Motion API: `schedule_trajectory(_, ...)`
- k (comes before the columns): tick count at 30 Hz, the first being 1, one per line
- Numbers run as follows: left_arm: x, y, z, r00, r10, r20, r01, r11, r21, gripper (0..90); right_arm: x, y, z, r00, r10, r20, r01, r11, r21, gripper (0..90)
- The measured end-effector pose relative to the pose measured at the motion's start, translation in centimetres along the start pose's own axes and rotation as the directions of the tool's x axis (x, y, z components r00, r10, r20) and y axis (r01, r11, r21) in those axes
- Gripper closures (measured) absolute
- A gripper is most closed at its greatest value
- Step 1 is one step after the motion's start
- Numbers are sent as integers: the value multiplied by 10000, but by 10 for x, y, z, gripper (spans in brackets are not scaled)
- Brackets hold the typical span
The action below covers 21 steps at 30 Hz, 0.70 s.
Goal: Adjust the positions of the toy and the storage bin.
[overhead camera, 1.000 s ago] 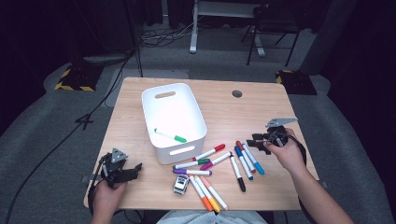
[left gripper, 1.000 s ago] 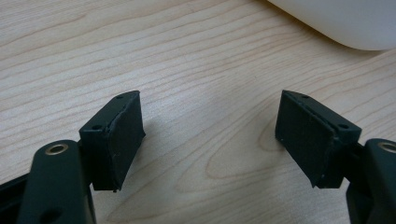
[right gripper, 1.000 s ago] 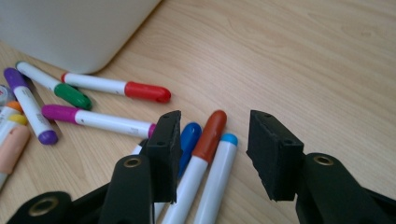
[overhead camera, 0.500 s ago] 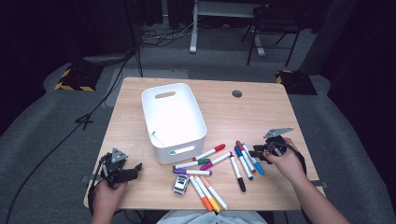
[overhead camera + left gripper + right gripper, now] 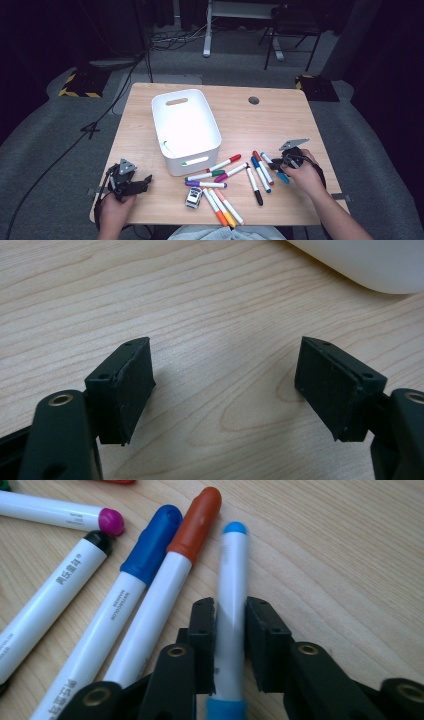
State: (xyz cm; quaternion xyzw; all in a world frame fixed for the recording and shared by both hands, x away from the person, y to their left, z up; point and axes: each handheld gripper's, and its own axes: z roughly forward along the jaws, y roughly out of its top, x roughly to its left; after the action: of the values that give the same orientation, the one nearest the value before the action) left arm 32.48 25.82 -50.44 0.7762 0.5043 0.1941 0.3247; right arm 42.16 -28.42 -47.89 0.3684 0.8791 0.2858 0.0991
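Currently my right gripper is clamped on the light-blue marker, with both jaws pressed against its white barrel, nearer the tail end than the middle. That marker lies on the table at the right edge of the loose spread, just beside the orange-capped marker and the dark-blue-capped marker.

Risk 1: because the grip is off-centre, the long free end may sag or pivot between the pads on lifting.

Risk 2: the near jaw sits close to the orange-capped marker, so a sideways pull could drag or roll it.

Risk 3: the smooth barrel may slip if squeeze pressure eases.

My left gripper stands wide apart over bare wood, holding nothing, near the white bin, which already contains a green marker.
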Motion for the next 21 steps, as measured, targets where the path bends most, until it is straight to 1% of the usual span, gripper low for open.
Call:
schedule_trajectory(1, 0, 0, 0, 10000, 0, -1, 0, 10000, -1, 240, -1, 0, 0, 10000, -19, 16, 19, 10000, 4, 761)
schedule_trajectory(3, 0, 0, 0, 10000, -2, 0, 2, 10000, -2, 240, -2, 0, 0, 9999, 162, 33, -162, 9999, 39, 767)
schedule_trajectory(4, 0, 0, 0, 10000, 0, -13, 0, 10000, 12, 240, -2, 1, -1, 9998, 148, 109, -149, 9999, 82, 766)
schedule_trajectory(5, 0, 0, 0, 10000, 0, -2, 0, 10000, -1, 240, -1, 1, -1, 9995, 275, 144, -277, 9995, 133, 767)
schedule_trajectory(6, 0, 0, 0, 10000, -2, 0, 2, 10000, -2, 240, -1, 1, -1, 9994, 268, 197, -271, 9996, 121, 767)
schedule_trajectory(9, 0, 0, 0, 10000, 2, -11, -2, 10000, 11, 240, -2, 2, 0, 9990, 390, 198, -393, 9991, 126, 768)
schedule_trajectory(13, 0, 0, 0, 10000, -1, 1, 1, 10000, -1, 240, -3, 3, -1, 9987, 503, 97, -505, 9985, 188, 769)
schedule_trajectory(16, 0, 0, 0, 10000, 0, -2, 0, 10000, 0, 240, -4, 3, -1, 9988, 477, 60, -477, 9988, 77, 769)
schedule_trajectory(17, 0, 0, 0, 10000, 2, 1, -2, 10000, 2, 240, -3, 4, -3, 9980, 622, -88, -622, 9980, 61, 769)
schedule_trajectory(19, 0, 0, 0, 10000, 2, 0, -2, 10000, 2, 240, -4, 7, -8, 9984, 526, -185, -528, 9985, -110, 769)
schedule_trajectory(20, 0, 0, 0, 10000, 2, -15, -2, 10000, 11, 240, -2, 11, -15, 9980, 552, -317, -562, 9979, -315, 769)
schedule_trajectory(21, 0, 0, 0, 10000, 2, -15, -2, 10000, 11, 239, -2, 11, -15, 9980, 552, -317, -562, 9979, -315, 769)
